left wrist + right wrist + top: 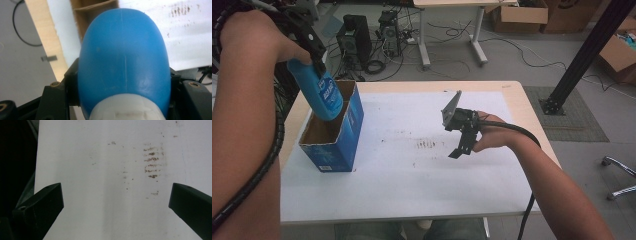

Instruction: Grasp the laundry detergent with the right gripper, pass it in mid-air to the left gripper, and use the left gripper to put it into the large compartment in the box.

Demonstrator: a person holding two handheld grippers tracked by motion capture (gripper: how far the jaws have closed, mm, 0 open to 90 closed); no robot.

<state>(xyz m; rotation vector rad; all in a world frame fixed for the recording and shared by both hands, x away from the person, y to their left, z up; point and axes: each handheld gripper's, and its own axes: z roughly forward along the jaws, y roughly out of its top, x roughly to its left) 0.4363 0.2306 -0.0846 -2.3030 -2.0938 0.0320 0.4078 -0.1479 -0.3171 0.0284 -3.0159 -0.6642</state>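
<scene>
**Blue bottle held over the open carton**

The left gripper (314, 52) is clamped on a blue bottle (323, 92), its 2 black jaws pressing the bottle's sides near a white cap (126, 107) (the cap sits at the gripper end, so the bottle's rounded base leads). The bottle hangs tilted above the open top of a blue cardboard box (337, 135), its lower end at or just inside the box mouth. A label on the bottle carries white lettering, too blurred to read; the small print panel low on the box's front face is equally illegible.

The box stands at the left end of the worktop (422, 200), on a white sheet that covers most of it. To the right of the box, near the middle of the sheet, lies a patch of brown smudge marks (427, 144) in short rows. Farther right of the box, the right gripper (462, 148) hovers just beyond those marks, its jaws spread wide apart with nothing between them; the right gripper view looks down on the bare sheet and the same marks (151, 161).

Beyond the box, off the worktop, computer towers (354, 37) and loose cables sit on the floor, with cardboard cartons (519, 15) farther back and a black metal post (582, 55) to the right.
</scene>
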